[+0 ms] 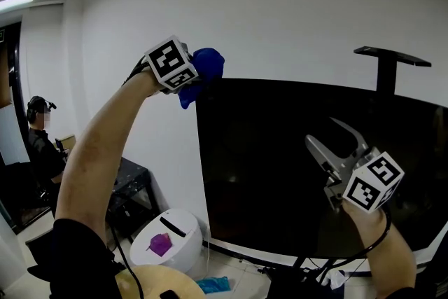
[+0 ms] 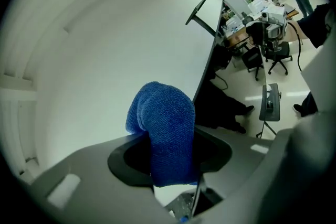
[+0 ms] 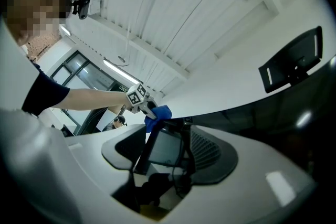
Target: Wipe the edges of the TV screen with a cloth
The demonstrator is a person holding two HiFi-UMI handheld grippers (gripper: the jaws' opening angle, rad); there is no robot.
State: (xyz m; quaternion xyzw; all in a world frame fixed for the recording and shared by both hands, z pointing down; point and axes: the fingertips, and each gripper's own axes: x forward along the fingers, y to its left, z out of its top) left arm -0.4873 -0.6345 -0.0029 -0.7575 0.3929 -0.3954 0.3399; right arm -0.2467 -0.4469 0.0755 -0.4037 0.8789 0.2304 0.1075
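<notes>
The big black TV screen (image 1: pixel 280 164) stands against the white wall. My left gripper (image 1: pixel 192 84) is raised at the screen's top left corner, shut on a blue cloth (image 1: pixel 206 70) that bulges out past the jaws. In the left gripper view the cloth (image 2: pixel 164 123) hangs folded between the jaws, with the TV's edge (image 2: pixel 207 68) just behind it. My right gripper (image 1: pixel 322 131) is held up in front of the screen's right half, jaws apart with nothing between them. The right gripper view shows the cloth (image 3: pixel 157 114) at the TV's corner (image 3: pixel 181 123) and the left arm reaching to it.
A white round bin (image 1: pixel 171 238) with a purple item on its lid stands on the floor below the TV's left corner, with a second blue cloth (image 1: pixel 213 283) beside it. A black bracket (image 1: pixel 392 59) rises above the TV. A person (image 1: pixel 42 143) sits far left by a black cart (image 1: pixel 133 185).
</notes>
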